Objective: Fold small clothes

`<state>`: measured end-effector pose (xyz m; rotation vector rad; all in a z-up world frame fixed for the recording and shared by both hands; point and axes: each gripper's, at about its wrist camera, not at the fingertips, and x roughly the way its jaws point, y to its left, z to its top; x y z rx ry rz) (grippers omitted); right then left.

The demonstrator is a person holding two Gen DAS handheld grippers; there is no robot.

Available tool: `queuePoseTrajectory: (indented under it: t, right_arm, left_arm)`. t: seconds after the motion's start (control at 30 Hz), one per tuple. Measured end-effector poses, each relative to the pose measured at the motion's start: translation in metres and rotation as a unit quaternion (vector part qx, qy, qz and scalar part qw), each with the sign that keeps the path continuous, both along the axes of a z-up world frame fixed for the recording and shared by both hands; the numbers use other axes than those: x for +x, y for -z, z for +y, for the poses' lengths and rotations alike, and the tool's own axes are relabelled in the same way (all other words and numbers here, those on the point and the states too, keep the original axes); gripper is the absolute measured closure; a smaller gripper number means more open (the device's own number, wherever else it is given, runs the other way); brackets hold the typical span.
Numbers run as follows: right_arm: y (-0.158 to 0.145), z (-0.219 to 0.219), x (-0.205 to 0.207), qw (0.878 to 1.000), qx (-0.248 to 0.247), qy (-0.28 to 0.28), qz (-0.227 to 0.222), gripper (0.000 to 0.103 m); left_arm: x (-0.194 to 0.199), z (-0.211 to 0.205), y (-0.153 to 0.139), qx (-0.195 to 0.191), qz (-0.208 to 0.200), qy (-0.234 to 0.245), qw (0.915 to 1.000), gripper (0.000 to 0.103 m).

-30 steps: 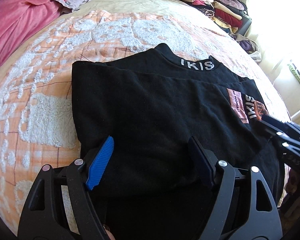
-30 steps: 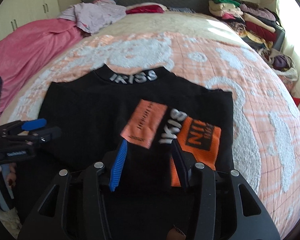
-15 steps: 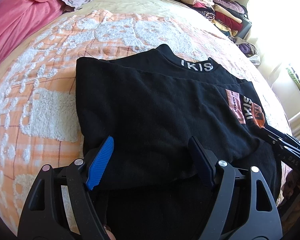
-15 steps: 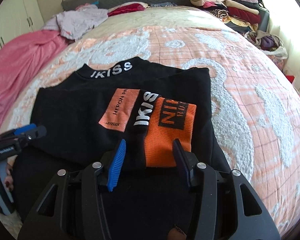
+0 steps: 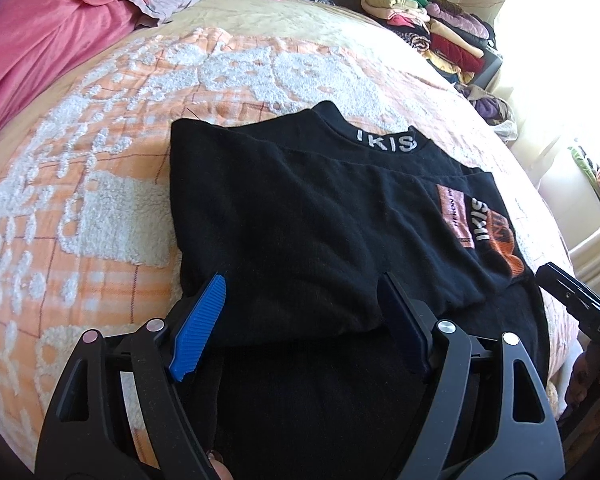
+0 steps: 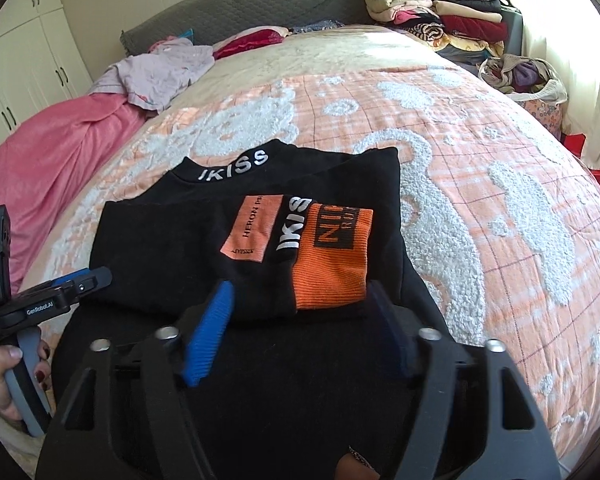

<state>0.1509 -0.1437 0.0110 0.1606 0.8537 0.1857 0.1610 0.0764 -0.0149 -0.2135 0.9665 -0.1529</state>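
One black top point(image 6: 180, 248) beyond opening right gripper point(image 6: 300, 328), untouched

From my left wrist camera I see the left gripper point(image 5: 300, 308) with its jaws spread wide over the near fold of a black sweatshirt point(image 5: 300, 220), the blue ribbed pad point(image 5: 198, 328) on one side and the dark pad point(image 5: 404, 320) on the other. Neither pad presses on the cloth. The sweatshirt lies folded on an orange and white patterned bedspread point(image 5: 100, 184), its collar lettering point(image 5: 386, 140) facing up and an orange cuff point(image 5: 508, 256) folded across its right part. The right gripper point(image 5: 580, 304) enters at the right edge, just beside that cuff. A pink blanket point(image 5: 48, 40) lies far left; a stack of folded clothes point(image 5: 432, 36) stands beyond the bed.
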Motion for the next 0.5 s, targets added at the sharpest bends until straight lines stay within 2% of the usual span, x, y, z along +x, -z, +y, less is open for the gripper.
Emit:
queuePoseTrajectory:
  t: [0.23,0.33,0.37,0.5]
  right_arm:
    - [-0.009,-0.003,-0.009,1.0,0.009,0.005,-0.007,0.029]
    - [-0.015,-0.006,-0.015,1.0,0.014,0.011,-0.014,0.016]
    - [-0.018,-0.006,-0.018,1.0,0.014,0.011,-0.019,0.016]
    - [-0.027,-0.008,-0.026,0.999,0.014,0.013,-0.032,0.016]
  left_arm:
    - [-0.017,0.003,-0.022,-0.006,-0.026,-0.01,0.9996,0.02]
    - [-0.024,0.005,-0.033,-0.017,-0.039,-0.014,0.999,0.014]
    - [-0.026,0.006,-0.036,-0.017,-0.042,-0.015,0.9988,0.01]
    - [-0.035,0.005,-0.047,-0.009,-0.056,-0.014,0.9983,0.01]
